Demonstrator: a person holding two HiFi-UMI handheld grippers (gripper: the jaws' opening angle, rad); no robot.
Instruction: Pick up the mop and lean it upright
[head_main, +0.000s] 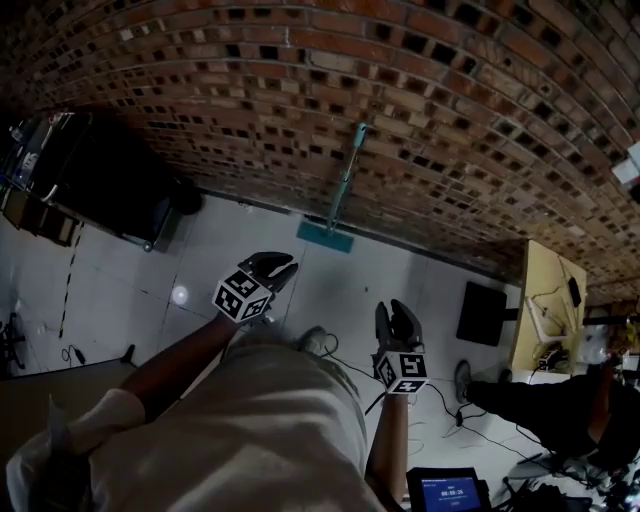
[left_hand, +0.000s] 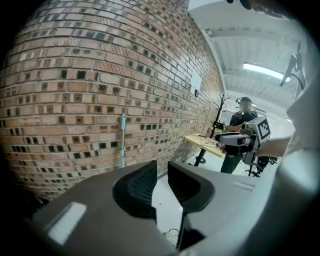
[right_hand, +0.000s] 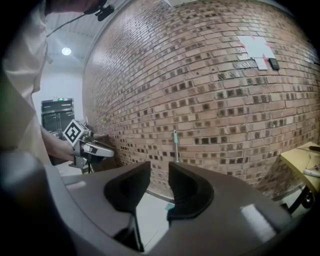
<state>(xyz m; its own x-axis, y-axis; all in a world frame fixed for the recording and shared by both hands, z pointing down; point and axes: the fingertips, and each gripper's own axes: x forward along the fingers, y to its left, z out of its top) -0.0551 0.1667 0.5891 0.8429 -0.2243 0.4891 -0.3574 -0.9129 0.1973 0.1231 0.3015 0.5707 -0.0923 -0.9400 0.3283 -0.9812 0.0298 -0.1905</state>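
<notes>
The mop stands upright with its teal handle (head_main: 345, 180) against the brick wall and its flat teal head (head_main: 325, 237) on the white floor. The handle also shows in the left gripper view (left_hand: 123, 140) and the right gripper view (right_hand: 175, 145), far beyond the jaws. My left gripper (head_main: 280, 268) hangs over the floor short of the mop head, its jaws slightly apart with nothing between them (left_hand: 161, 167). My right gripper (head_main: 398, 318) is lower right of it, its jaws likewise parted and empty (right_hand: 159, 170). Neither gripper touches the mop.
A wooden table (head_main: 545, 300) stands by the wall at right, with a black panel (head_main: 482, 313) on the floor beside it. Dark cabinets (head_main: 110, 180) fill the left. Cables lie on the floor near my feet. Another person (head_main: 540, 400) is at the right.
</notes>
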